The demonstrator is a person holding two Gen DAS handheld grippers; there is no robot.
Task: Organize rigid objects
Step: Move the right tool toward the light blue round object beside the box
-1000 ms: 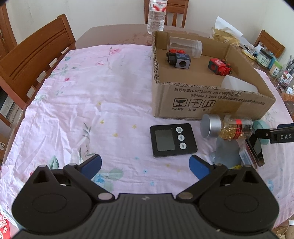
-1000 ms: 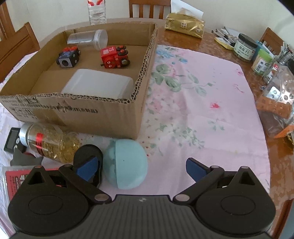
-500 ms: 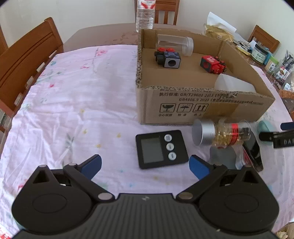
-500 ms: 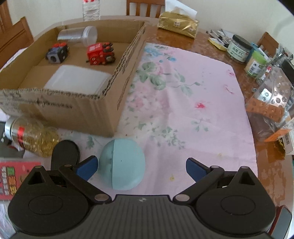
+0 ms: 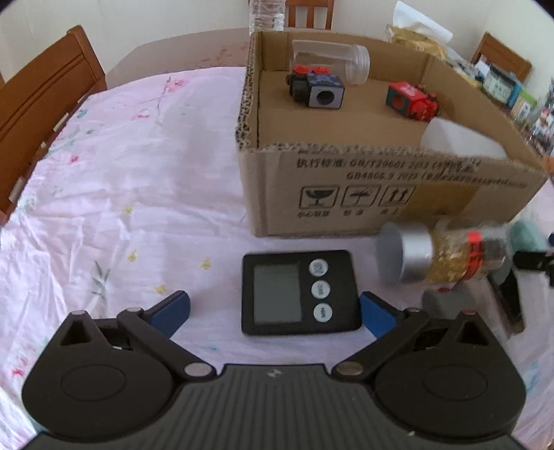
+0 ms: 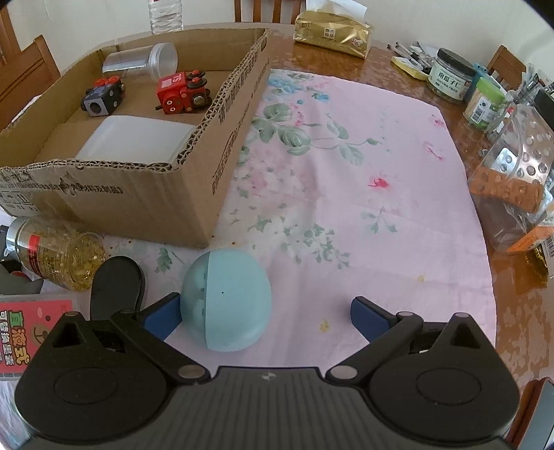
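Note:
A cardboard box (image 5: 398, 204) (image 6: 131, 194) stands on the pink cloth. It holds a clear jar (image 5: 332, 64), a black toy block (image 5: 316, 88), a red toy train (image 6: 183, 91) and a white container (image 6: 135, 140). My left gripper (image 5: 275, 308) is open, its fingers on either side of a black digital timer (image 5: 299, 292). A jar of yellow capsules (image 5: 446, 256) lies on its side to the right. My right gripper (image 6: 265, 313) is open around a light-blue egg-shaped case (image 6: 226, 299), whose left side is by the left finger.
A black oval case (image 6: 116, 285) and a red-labelled packet (image 6: 31, 323) lie left of the blue case. Jars, pens and a bagged item (image 6: 512, 194) crowd the table's right edge. A tissue pack (image 6: 332, 33) and a water bottle (image 5: 266, 14) stand behind the box. Wooden chairs (image 5: 41, 100) stand around the table.
My left gripper has moved right and forward, so the timer now lies between its fingers. My right gripper has shifted left and closer, bringing the blue case between its fingers.

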